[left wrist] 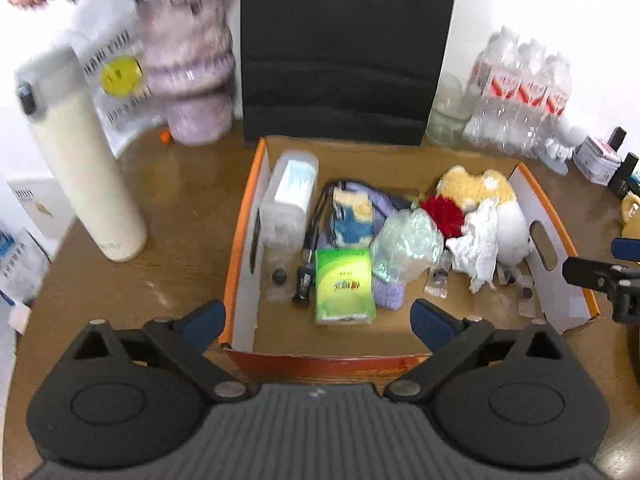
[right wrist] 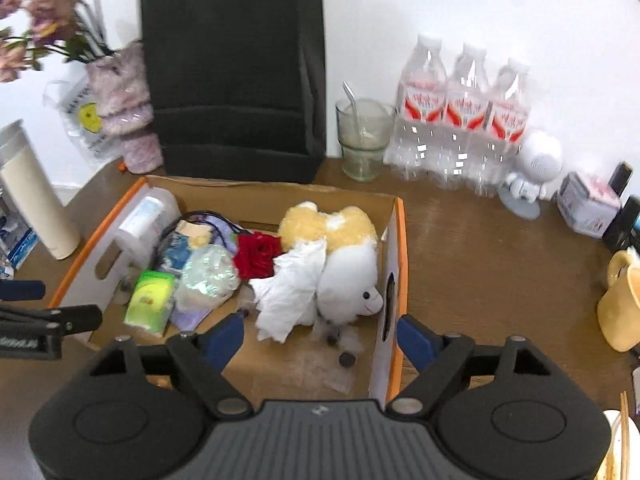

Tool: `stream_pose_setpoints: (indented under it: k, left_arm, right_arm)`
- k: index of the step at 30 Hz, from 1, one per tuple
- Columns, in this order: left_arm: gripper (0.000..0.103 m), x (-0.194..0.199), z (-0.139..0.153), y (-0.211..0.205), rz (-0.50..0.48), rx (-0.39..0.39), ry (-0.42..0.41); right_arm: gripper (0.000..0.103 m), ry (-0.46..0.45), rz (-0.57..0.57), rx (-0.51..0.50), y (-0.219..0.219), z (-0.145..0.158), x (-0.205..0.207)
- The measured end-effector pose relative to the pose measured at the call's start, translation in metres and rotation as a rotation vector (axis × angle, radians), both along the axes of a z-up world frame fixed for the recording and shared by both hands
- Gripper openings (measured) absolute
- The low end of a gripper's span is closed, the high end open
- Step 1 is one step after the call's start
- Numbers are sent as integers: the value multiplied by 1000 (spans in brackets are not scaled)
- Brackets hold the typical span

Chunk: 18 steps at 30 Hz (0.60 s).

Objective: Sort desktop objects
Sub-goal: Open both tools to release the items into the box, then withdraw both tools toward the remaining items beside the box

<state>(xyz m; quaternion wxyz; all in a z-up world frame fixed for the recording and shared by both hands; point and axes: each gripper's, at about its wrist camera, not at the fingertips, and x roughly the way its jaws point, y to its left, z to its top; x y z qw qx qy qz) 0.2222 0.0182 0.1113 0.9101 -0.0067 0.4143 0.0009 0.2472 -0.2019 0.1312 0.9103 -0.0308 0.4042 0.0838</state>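
Note:
An orange-rimmed cardboard box [left wrist: 245,220] [right wrist: 402,260] sits on the brown table. It holds a green tissue pack [left wrist: 344,280] [right wrist: 150,298], a clear plastic container [left wrist: 288,200], a crinkled clear bag [left wrist: 404,244], a red flower [right wrist: 258,256], crumpled white paper [right wrist: 296,292] and a yellow-and-white plush toy [right wrist: 348,272]. My left gripper [left wrist: 319,320] hovers open over the box's near left corner, holding nothing. My right gripper [right wrist: 320,336] is open and bare over the near right corner, its fingers on either side of the right wall.
A cream flask [left wrist: 88,184] stands left of the box and a black bag [left wrist: 344,52] behind it. Water bottles [right wrist: 460,120], a glass [right wrist: 362,140], a white figurine [right wrist: 532,172] and a yellow mug [right wrist: 620,304] are on the right.

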Motion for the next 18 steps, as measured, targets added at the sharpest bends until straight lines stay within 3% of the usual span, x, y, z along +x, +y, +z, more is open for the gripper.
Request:
stream_pose_setpoints:
  k: [3,6,8,11,15,18]
  left_arm:
    - [102,-36,12,-11,14,47,-204]
    - [102,-72,15,-23,-32,65,-418]
    - [102,-89,13,-31,-43,90,-501]
    - [102,-98,6,-38,-40,108,-477]
    - [103,-107,-2,-35,-36,32,-454]
    - [103,-123,-12,-39,-54,57,-421]
  right_arm:
    - [85,-92,6,9,6,9,-24]
    - [89,-260,14,54,9,14,-55]
    - [93,-349,39,88,11,11,-74]
    - [93,-388,8,68,14,7,-88]
    - [93,-392,-15,100,9,-1,-101]
    - [93,-372,-26,107,7,-13,-114]
